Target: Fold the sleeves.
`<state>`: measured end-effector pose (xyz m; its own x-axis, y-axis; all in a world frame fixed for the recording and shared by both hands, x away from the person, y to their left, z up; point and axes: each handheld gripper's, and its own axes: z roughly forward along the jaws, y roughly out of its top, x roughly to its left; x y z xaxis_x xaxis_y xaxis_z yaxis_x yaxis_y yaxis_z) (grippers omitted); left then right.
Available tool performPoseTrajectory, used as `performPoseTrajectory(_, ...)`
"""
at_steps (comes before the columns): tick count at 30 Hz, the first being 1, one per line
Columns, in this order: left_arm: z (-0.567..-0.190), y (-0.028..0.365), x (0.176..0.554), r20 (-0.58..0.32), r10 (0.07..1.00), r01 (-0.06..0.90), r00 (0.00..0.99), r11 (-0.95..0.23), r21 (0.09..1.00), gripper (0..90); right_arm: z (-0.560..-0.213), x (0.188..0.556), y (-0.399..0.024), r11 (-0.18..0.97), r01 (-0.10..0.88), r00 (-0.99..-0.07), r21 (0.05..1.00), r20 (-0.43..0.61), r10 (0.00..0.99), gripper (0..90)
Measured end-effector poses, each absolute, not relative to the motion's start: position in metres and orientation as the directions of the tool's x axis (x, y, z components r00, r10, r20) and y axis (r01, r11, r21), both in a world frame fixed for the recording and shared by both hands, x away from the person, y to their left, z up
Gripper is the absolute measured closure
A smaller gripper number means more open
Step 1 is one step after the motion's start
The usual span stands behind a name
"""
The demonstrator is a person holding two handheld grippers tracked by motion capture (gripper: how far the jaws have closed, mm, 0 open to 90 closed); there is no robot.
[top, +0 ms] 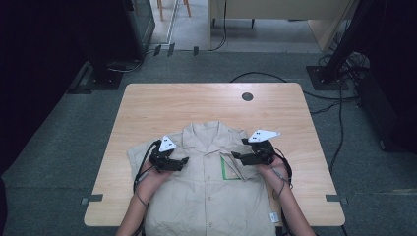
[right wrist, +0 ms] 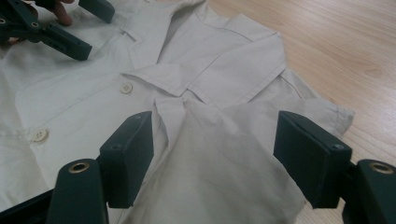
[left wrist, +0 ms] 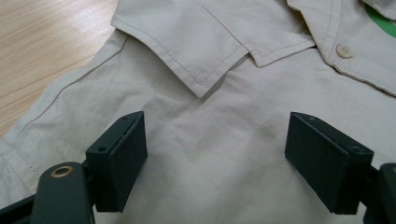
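A beige short-sleeved shirt (top: 211, 189) lies face up and buttoned on the wooden table (top: 196, 105), collar toward the far side. My left gripper (top: 185, 161) hovers over the chest beside the collar, jaws wide with flat cloth (left wrist: 210, 93) below them. My right gripper (top: 235, 156) stands open over the other side, where a raised fold of cloth (right wrist: 219, 154) lies between its jaws without being pinched. The right gripper view also shows the left gripper (right wrist: 91, 28) across the shirt (right wrist: 210, 79). A green patch (top: 228, 169) shows at the chest pocket.
A round cable hole (top: 247, 97) sits near the table's far edge. Bare wood runs beyond the collar and along both sides of the shirt. Black cables (top: 339, 113) lie on the carpet to the right, and stand bases rest at the back left and right.
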<state>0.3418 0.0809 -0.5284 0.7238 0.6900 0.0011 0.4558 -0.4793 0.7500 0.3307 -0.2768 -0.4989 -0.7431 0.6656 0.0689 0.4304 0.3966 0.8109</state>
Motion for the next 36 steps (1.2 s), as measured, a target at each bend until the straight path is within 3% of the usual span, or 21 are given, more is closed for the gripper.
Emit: performPoseTrajectory(36,-0.528,0.081,0.342,0.003,0.689,0.455,0.725,-0.481,0.749,21.0,-0.505,0.335,-0.316,0.364,0.486,-0.689,0.795,0.092,0.719,21.3)
